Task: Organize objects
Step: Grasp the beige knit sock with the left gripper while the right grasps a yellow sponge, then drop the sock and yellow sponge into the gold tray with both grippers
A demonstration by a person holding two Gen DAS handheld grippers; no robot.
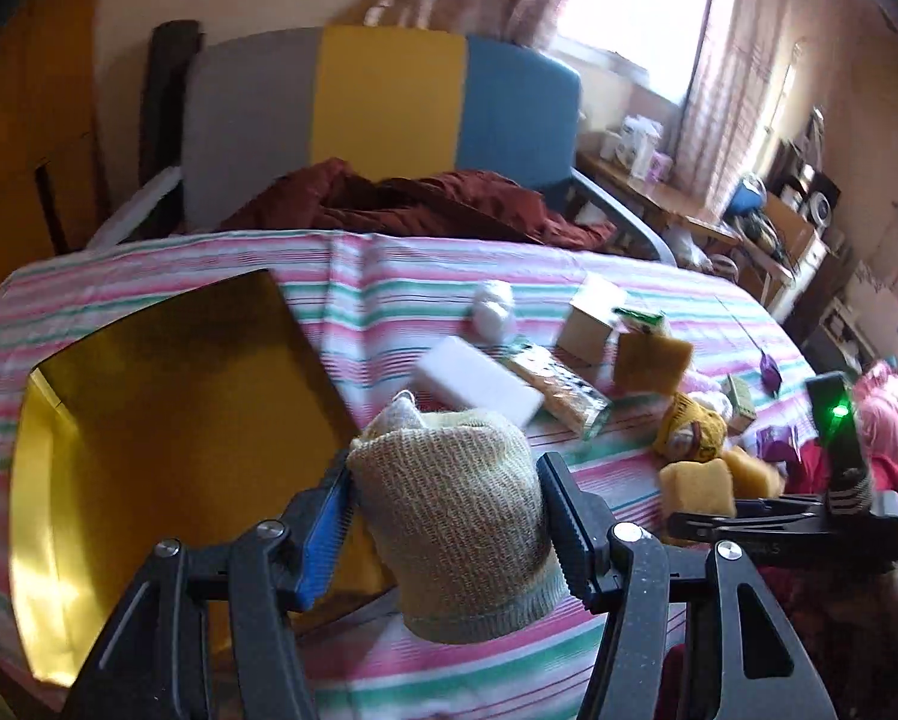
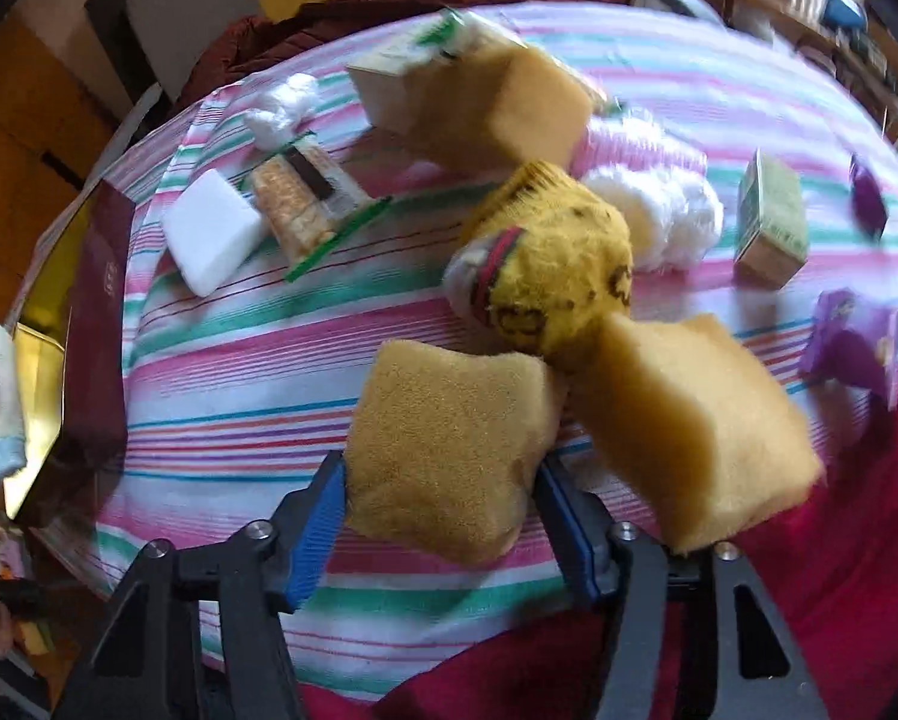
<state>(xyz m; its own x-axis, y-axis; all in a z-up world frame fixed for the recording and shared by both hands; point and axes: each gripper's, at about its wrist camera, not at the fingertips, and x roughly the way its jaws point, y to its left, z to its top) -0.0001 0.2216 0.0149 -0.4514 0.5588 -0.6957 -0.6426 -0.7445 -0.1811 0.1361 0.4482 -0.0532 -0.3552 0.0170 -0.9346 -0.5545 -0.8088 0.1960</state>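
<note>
A striped cloth [image 1: 389, 276] covers the table, with a grey, yellow and blue chair [image 1: 383, 114] behind it and a dark red blanket [image 1: 425, 204] heaped on the seat. At the table's left lies an open gold tray [image 1: 149, 420]. The left gripper [image 1: 446, 504] is clamped on a rolled beige sock [image 1: 455, 516], held up beside the tray's near corner. The right gripper [image 2: 443, 498] squeezes a yellow sponge [image 2: 449, 444] at the table's near edge; its sides bulge between the pads. A second sponge [image 2: 695, 426] lies just right of it, touching a yellow patterned sock ball [image 2: 563, 264]. Farther back sit a white block [image 2: 212, 234], a wrapped snack [image 2: 299, 204], a small box [image 2: 773, 222] and what may be cotton wool [image 2: 659, 210], blurred.
</note>
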